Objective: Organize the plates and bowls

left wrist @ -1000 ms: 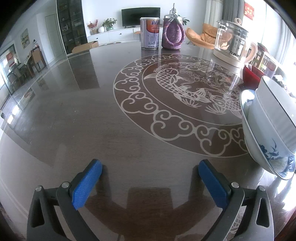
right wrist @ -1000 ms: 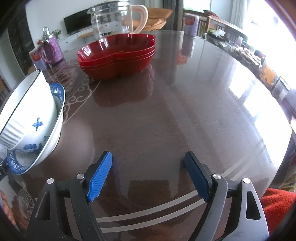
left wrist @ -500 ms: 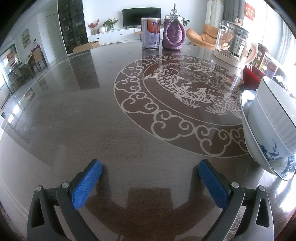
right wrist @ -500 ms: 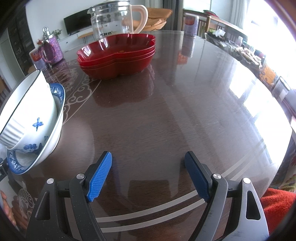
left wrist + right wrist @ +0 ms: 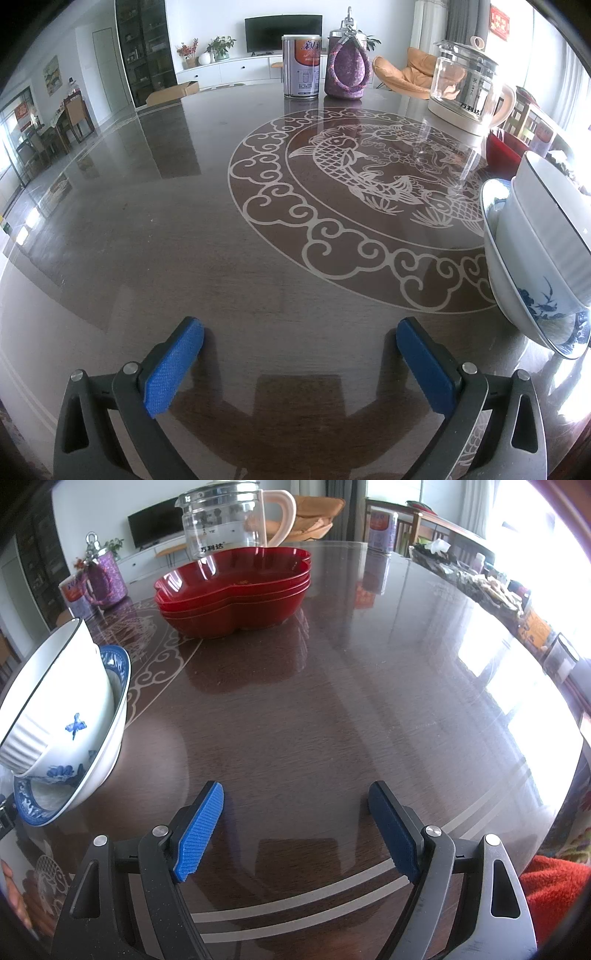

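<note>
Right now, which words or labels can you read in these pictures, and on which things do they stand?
"万利达": on the glass kettle.
Large red characters on the tin can: only partly readable.
Small print on that can: too small.
Red wall sign: blurred.
Second can: blurred.

A ribbed bowl is being held tilted inside a wider bowl, at the left of the right wrist view and the right of the left wrist view. Behind them, a stack of dishes is being carried by the table, with a glass kettle just behind the stack. Farther back, a tin and a covered bottle are being seen side by side, the tin at the left.
</note>
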Motion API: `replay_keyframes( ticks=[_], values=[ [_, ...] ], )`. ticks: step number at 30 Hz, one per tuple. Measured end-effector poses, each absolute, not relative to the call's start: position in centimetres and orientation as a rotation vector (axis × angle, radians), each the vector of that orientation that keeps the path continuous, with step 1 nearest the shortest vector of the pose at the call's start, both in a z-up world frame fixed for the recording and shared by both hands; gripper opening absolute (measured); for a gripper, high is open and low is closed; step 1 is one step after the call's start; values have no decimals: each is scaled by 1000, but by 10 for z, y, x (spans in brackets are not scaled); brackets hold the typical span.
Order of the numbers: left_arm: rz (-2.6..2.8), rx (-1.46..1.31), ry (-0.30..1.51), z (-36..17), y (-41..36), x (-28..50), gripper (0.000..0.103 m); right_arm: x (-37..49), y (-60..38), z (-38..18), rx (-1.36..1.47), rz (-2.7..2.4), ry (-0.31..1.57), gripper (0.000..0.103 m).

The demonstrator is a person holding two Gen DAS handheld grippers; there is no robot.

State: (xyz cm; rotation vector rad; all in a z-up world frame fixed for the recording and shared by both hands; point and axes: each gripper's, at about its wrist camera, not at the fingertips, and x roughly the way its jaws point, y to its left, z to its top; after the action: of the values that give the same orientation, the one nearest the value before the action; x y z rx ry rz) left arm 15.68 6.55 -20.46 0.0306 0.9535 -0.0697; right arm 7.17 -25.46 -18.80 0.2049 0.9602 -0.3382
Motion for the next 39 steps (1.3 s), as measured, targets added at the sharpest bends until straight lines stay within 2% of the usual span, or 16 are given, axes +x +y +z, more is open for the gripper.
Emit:
replay_keyframes(
  ticks=[35,39],
  values=[
    [-88,39,974,-204,66,159,103,72,-253,-187,201,-340,957,84],
    [-129,-31,994,-193,77,153,102,66,-264,-183,281,-310,923,84]
  ],
)
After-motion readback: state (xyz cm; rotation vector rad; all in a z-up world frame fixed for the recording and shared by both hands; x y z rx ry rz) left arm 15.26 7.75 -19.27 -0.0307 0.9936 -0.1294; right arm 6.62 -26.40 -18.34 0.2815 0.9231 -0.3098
